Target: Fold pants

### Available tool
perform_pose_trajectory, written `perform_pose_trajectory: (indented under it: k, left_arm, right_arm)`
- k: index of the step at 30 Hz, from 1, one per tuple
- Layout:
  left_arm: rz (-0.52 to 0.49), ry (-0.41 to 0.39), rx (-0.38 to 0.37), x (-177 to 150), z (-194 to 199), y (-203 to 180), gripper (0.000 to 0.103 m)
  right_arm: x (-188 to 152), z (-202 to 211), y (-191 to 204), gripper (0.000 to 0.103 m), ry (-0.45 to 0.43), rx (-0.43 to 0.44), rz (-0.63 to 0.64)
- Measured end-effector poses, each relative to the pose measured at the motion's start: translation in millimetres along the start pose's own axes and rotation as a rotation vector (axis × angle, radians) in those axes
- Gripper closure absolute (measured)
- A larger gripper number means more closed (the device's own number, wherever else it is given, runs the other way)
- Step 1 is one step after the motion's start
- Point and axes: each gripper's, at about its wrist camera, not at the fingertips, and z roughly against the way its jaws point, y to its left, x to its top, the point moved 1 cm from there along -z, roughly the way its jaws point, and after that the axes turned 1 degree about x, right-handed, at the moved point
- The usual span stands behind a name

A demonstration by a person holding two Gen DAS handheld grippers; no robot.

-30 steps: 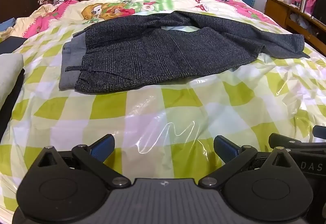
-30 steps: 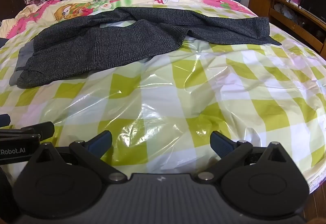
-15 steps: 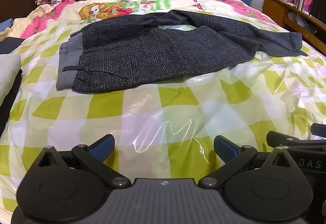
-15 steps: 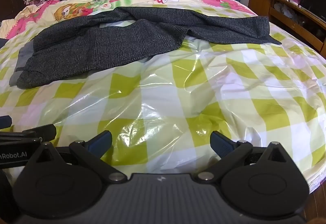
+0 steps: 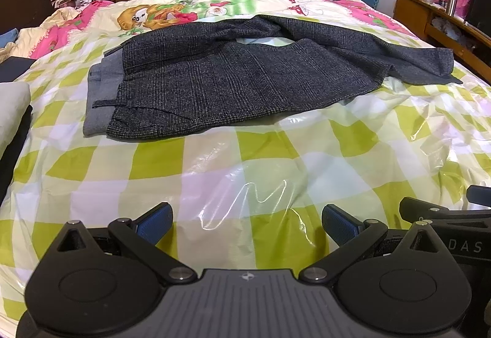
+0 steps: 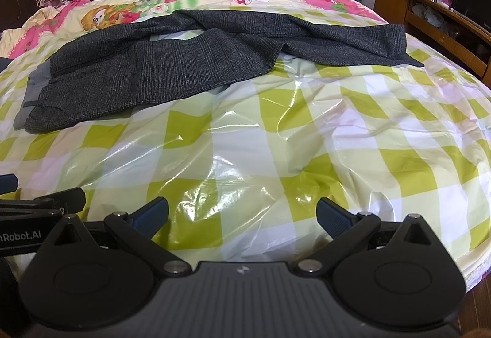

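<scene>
Both the left tongs [image 5: 247, 223] and right tongs [image 6: 242, 215] stay spread and empty at frame bottom. The dark checked trousers [image 5: 245, 80] now sit slightly nearer, across the upper middle on the bed's plastic sheet [image 5: 276, 153]; folding hasn't begun.

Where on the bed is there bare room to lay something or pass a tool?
The checked sheet is bare between the pants and both open tools, left and right. More bare sheet lies right of the pants' leg end. The left edge is crowded by stacked clothes.
</scene>
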Motion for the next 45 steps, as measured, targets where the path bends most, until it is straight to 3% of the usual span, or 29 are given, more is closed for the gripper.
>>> perform_pose_trajectory:
  k: [45]
  left_arm:
    - [-0.026,-0.020,-0.008,1.1,3.7,-4.4,0.000]
  right_arm:
    - [-1.5,-2.2,-0.9,0.001,0.005,-0.001,-0.005]
